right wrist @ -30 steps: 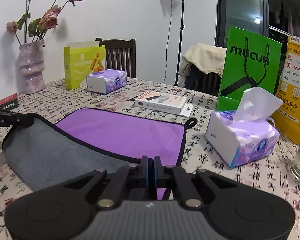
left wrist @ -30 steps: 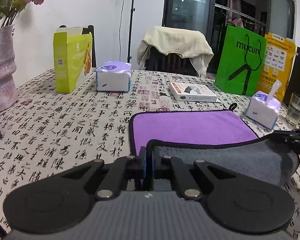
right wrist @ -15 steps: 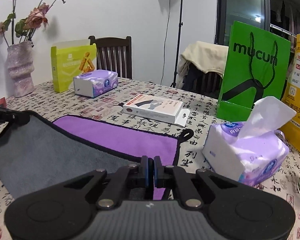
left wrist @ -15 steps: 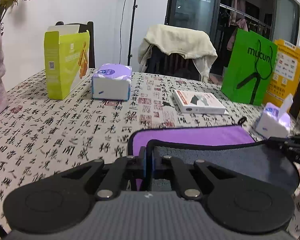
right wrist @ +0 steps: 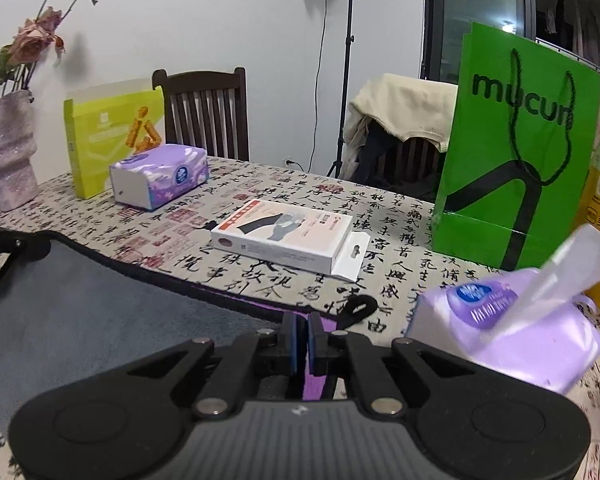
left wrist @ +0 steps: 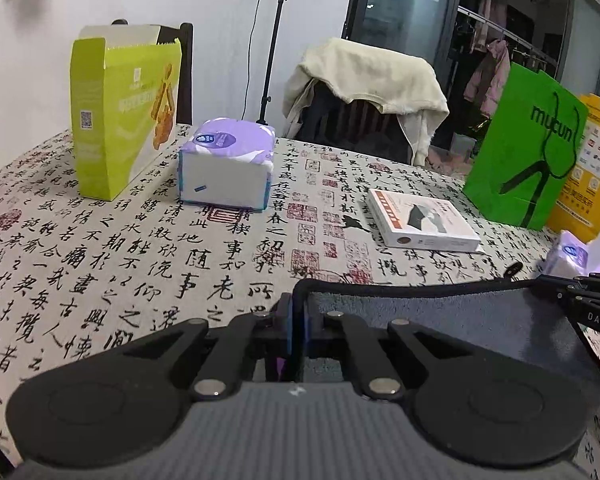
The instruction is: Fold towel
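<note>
The towel [left wrist: 432, 320] is purple on one face and grey on the other, with a black hem. It lies on the table folded over, grey side up. My left gripper [left wrist: 298, 320] is shut on its left corner. My right gripper [right wrist: 302, 340] is shut on its right corner, with a sliver of purple [right wrist: 316, 384] showing under the jaws. The grey face also fills the left of the right wrist view [right wrist: 100, 312]. The right gripper shows at the right edge of the left wrist view [left wrist: 580, 300]. The towel's black hanging loop [right wrist: 358, 308] lies just beyond the right gripper.
On the calligraphy tablecloth [left wrist: 140, 264]: a yellow-green carton [left wrist: 120, 112], a closed tissue pack [left wrist: 226, 168], a flat white box [left wrist: 422, 226], a green mucun bag [right wrist: 516, 168], an open tissue pack [right wrist: 512, 328] close to the right gripper, and a vase [right wrist: 6, 152].
Both grippers have carried the towel's near edge forward over the purple face. The purple area has gone from wide to almost fully covered by the grey side.
</note>
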`<state>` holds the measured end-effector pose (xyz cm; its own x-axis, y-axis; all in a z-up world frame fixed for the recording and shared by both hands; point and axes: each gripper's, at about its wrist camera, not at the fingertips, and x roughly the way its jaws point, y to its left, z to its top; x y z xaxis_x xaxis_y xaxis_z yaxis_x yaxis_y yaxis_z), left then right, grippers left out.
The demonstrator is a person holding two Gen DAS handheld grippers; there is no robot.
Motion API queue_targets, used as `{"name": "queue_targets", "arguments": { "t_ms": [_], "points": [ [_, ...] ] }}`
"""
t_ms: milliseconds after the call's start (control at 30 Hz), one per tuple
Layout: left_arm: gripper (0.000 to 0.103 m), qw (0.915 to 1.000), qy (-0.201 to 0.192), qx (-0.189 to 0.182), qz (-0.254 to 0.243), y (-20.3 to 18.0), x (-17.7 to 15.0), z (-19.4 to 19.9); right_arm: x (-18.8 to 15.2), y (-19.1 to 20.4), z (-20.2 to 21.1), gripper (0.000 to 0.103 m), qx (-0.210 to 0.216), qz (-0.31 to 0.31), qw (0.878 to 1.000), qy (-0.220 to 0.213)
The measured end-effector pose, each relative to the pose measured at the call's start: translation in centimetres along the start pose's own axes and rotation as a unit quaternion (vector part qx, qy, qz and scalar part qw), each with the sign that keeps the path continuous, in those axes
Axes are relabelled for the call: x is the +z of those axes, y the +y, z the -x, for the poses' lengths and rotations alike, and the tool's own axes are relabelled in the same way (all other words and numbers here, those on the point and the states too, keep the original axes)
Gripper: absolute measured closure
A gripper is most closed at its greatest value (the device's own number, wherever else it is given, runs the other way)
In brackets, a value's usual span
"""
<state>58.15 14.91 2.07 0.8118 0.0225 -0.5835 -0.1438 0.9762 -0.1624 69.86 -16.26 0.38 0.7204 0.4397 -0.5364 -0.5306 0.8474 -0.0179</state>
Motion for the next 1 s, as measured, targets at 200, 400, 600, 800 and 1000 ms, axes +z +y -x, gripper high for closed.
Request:
{"name": "queue_targets", "arguments": {
  "t_ms": [200,400,600,800,1000],
  "points": [
    [0.097,0.9996,0.023,-0.002,0.016,1.1,1.1,-2.8,0.7,-0.1,-2.4,0.098,-0.006,-0.001,1.000,0.016],
    [0.076,0.9991,0.039,0.009,0.012,1.7,0.5,-3.9,0.1,-0.2,-4.1,0.088,-0.014,0.001,0.999,0.038],
    [0.011,0.9996,0.008,0.025,0.012,2.3,0.4,-2.3,0.1,-0.2,-3.0,0.023,-0.012,-0.021,0.999,0.022],
    [0.000,0.9992,-0.017,0.033,-0.011,1.6,0.0,-0.5,0.3,0.5,-1.6,0.006,-0.012,-0.021,1.000,0.009],
    [0.000,0.9985,-0.029,0.034,-0.032,0.8,-0.9,1.3,0.0,0.9,0.3,0.000,-0.010,-0.045,0.999,-0.005]
  ]
}}
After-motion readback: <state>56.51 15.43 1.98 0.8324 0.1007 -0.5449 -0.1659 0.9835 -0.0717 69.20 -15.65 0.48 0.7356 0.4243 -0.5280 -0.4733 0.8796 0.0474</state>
